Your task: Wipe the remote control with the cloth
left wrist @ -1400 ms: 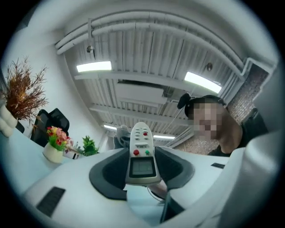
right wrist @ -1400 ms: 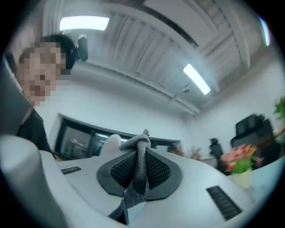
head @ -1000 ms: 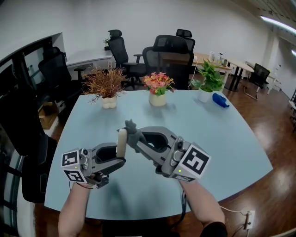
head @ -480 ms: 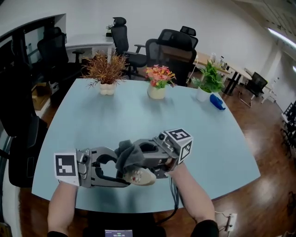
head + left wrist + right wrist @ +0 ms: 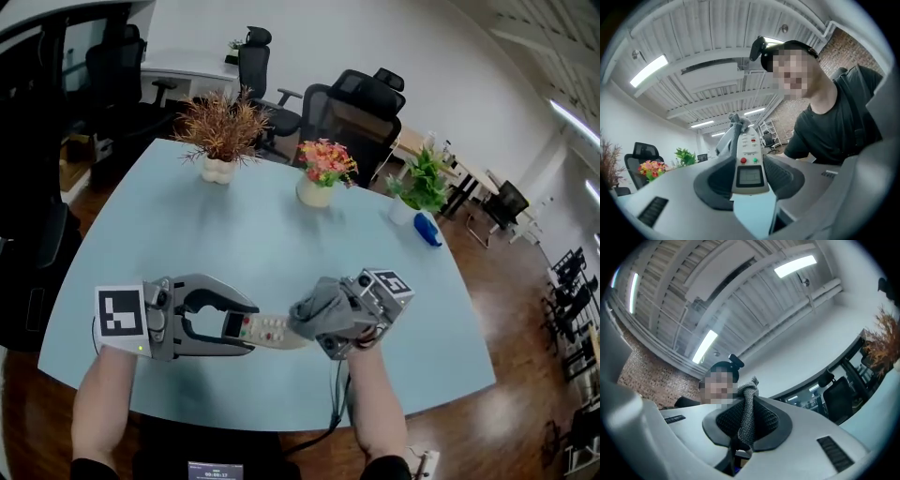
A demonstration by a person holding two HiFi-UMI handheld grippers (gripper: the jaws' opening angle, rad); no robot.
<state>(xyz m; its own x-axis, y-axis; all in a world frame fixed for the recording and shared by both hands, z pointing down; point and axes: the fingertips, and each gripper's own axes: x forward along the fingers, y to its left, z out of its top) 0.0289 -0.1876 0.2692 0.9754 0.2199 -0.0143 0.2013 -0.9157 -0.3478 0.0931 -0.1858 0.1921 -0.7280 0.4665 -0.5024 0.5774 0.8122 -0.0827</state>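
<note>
Remote control (image 5: 267,330) has swung from upright to level, buttons up, and now sits above the table's (image 5: 169,225) near edge. Left gripper (image 5: 247,329) clamps its display end. Right gripper (image 5: 748,423) pinches the cloth (image 5: 312,315), bunched at the far end, probably touching. Remote looks rigid, light, smooth plastic: grip the sides. Cloth soft, limp.

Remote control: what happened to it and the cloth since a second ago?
The white remote control, which stood upright in the left gripper, has tipped over and now lies level, buttons up. The grey cloth in the right gripper passed over it and now sits at the end away from the left gripper. Both grippers kept their grips; the potted plants on the light blue table stayed put.
</note>
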